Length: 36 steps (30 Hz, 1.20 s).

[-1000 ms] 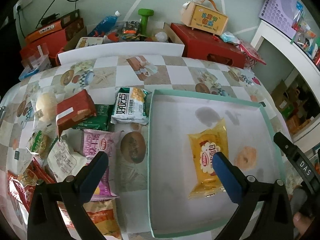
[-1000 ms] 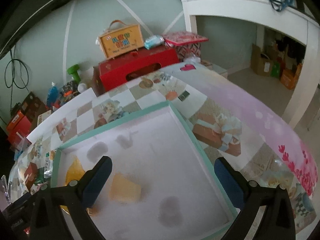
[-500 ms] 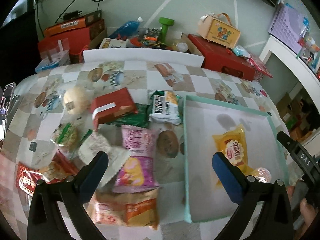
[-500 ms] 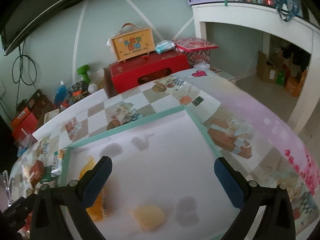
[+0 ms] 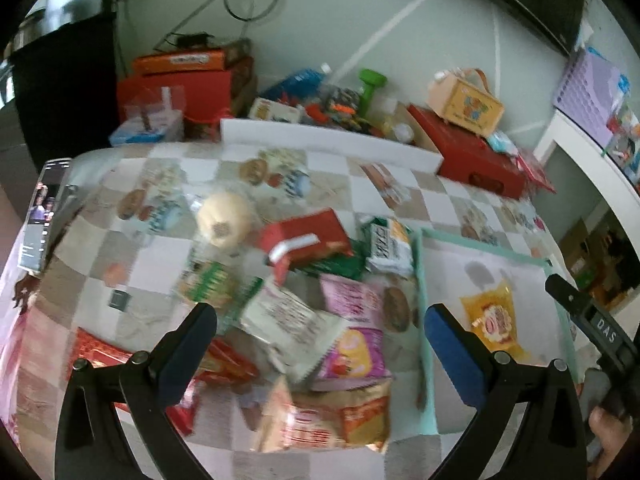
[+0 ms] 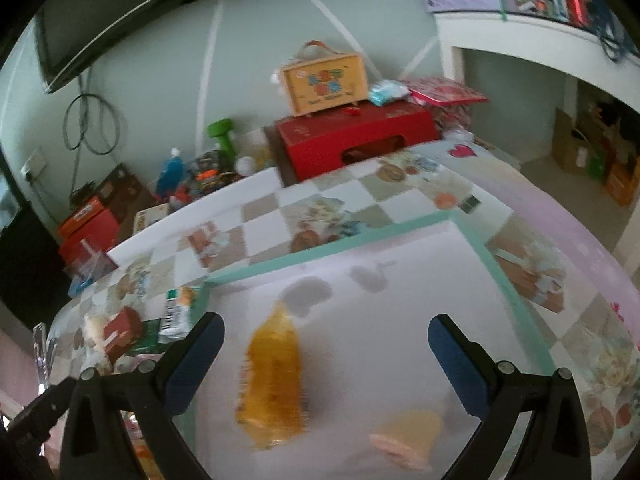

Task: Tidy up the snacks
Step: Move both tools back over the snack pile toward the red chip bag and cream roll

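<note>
Hovering over the heap of loose snacks, your left gripper point(image 5: 320, 344) stands wide open with nothing between its blue pads, so you appear to be choosing the next packet to carry across. Directly ahead of it, between the two fingers, lie a white printed packet point(image 5: 280, 316) and a pink packet point(image 5: 354, 346); nearer to you, just under the gripper, sits an orange-and-gold bag point(image 5: 332, 420). Farther ahead lie a red box point(image 5: 308, 236), a white-and-green packet point(image 5: 386, 246) and a round pale bun point(image 5: 224, 220).

Off to the right of that gripper is the mint-rimmed tray point(image 5: 423, 320), with one yellow packet point(image 5: 494, 318) already lying in it. Your right gripper point(image 6: 326, 364) hangs over the same tray, equally wide open and empty, with the yellow packet just ahead between its fingers and a small pale-orange snack point(image 6: 408, 434) near its right finger.

The sorting looks barely begun: two items in the tray, the bulk out on the checked desk point(image 5: 140, 264). Next you probably need to drop the left gripper onto a single packet, the pink one being topmost and easiest to isolate. Pinch it across its flat width so you don't drag its overlapping neighbours. Motion blur hides finer detail.
</note>
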### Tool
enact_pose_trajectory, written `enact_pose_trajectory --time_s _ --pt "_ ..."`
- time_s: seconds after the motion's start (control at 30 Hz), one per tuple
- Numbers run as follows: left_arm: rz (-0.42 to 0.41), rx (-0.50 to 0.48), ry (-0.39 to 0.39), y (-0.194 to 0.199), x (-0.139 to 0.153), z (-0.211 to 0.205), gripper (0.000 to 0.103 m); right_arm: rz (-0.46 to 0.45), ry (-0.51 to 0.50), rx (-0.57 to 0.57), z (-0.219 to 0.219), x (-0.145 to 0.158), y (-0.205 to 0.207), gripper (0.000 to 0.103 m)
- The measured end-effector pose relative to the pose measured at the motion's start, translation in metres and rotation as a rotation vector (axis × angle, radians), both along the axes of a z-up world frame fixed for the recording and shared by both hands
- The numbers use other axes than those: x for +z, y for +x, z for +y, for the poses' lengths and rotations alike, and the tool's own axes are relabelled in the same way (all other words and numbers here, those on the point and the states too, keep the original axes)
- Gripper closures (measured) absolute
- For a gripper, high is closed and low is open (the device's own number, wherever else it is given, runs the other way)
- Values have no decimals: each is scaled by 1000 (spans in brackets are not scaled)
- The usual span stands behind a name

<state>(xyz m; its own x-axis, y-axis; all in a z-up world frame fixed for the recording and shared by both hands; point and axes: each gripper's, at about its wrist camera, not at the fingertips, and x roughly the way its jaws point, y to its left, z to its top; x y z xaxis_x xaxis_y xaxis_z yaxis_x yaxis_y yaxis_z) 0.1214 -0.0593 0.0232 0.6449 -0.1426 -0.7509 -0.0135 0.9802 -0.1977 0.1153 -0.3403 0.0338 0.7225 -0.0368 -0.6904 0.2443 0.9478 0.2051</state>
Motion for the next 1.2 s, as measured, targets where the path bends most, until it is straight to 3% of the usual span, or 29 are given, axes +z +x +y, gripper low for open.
enact_pose_trajectory --time_s 0.33,0.67,0.87,1.2 --pt "53 104 19 -2 6 65 0 -33 60 130 66 13 11 0" --pt "140 149 4 -17 -11 106 0 74 -4 299 141 -5 1 0" --pt "208 137 -9 -18 -29 109 0 172 -4 367 169 -32 -9 0" --pt "262 57 5 -5 -48 86 0 231 -23 433 194 -53 -16 0"
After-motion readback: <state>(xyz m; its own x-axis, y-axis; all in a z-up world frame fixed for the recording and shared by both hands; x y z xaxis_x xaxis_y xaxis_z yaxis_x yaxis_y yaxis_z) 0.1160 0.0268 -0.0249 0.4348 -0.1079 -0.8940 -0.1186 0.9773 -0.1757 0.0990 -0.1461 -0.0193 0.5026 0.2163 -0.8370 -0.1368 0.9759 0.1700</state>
